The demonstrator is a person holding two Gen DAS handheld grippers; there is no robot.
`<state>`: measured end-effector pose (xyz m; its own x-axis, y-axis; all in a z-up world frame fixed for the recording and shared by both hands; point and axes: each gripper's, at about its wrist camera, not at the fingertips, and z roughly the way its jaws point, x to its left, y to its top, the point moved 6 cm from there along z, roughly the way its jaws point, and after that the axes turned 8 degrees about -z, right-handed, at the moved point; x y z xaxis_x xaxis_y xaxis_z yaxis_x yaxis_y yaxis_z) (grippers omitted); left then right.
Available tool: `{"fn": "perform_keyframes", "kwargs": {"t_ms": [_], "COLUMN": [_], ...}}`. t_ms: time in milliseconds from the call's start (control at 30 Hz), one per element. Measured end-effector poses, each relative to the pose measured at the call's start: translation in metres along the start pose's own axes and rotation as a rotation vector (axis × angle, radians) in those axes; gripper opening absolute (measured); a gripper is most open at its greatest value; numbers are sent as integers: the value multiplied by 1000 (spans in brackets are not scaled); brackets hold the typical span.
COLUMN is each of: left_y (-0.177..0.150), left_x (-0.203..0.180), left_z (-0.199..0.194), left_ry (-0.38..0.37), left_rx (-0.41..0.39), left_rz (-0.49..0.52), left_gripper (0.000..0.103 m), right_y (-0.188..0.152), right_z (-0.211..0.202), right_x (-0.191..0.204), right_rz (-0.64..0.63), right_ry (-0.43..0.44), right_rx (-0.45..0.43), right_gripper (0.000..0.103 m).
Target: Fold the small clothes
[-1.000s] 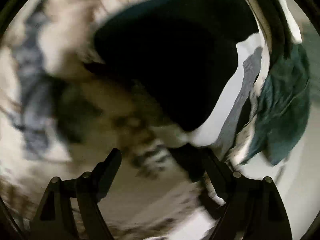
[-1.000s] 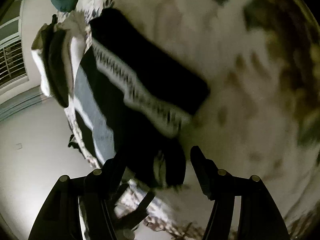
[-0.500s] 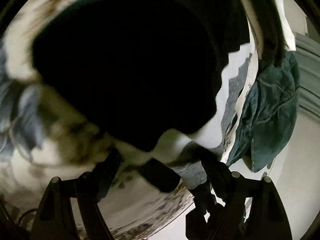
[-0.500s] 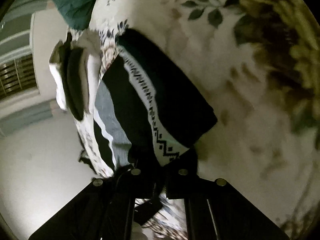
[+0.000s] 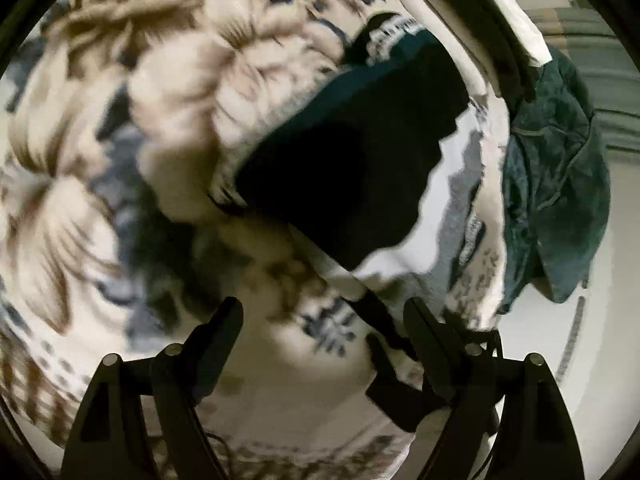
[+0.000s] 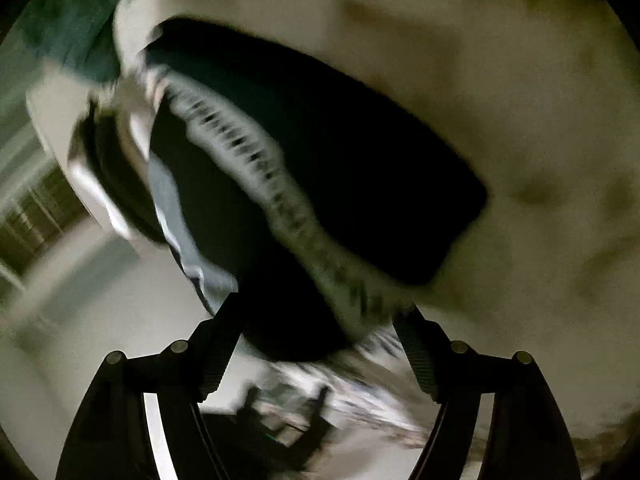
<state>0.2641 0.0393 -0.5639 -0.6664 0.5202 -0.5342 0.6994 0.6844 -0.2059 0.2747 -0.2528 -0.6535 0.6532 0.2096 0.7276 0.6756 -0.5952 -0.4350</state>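
My left gripper (image 5: 322, 322) sat at the bottom of its frame, jaws spread wide with nothing pinched. My right gripper (image 6: 320, 316), at bottom centre, was opening, its pads pressing nothing.

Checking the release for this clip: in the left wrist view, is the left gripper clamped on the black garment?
No: the left gripper stands open over bare floral bedspread, with the black garment lying beyond its fingertips.

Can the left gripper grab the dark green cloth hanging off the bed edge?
Probably not yet. The left gripper is open over the flowered bedspread, and the dark green cloth hangs well off to its side, past the black folded garment.
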Motion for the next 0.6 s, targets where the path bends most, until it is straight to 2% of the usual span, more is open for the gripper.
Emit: {"fn": "perform_keyframes", "kwargs": {"t_ms": [33, 67, 133, 267, 333, 367, 400, 433, 467, 533, 600], "left_y": [5, 6, 11, 16, 19, 19, 20, 22, 22, 25, 30], "left_x": [2, 5, 9, 4, 2, 2, 1, 1, 0, -7, -17], "left_z": [-1, -3, -8, -12, -8, -7, -4, -3, -4, -6, -9], "left_ry": [0, -3, 3, 35, 41, 46, 53, 53, 52, 72, 92], "left_rx": [-3, -3, -13, -50, -55, -52, -46, -41, -38, -45, -66], "left_rz": [-9, -13, -4, 69, 83, 86, 85, 88, 95, 139, 192], "left_gripper": [81, 81, 81, 81, 81, 81, 81, 81, 81, 81, 81], "right_y": [4, 8, 13, 1, 0, 3, 9, 14, 19, 26, 34], "right_z": [4, 7, 0, -29, -25, -20, -15, -14, -21, -43, -75], "right_x": [0, 7, 39, 113, 117, 106, 90, 78, 70, 68, 73], "right_rz": [14, -19, -197, -670, -813, -845, -834, -789, -732, -667, -615], "right_ry": [20, 24, -60, -235, -371, -439, -484, -508, -513, -460, -441], "right_rx": [-30, -65, -115, -242, -228, -177, -106, -42, -11, -20, -86], "right_gripper": [35, 20, 16, 14, 15, 19, 28, 47, 51, 52, 52]}}
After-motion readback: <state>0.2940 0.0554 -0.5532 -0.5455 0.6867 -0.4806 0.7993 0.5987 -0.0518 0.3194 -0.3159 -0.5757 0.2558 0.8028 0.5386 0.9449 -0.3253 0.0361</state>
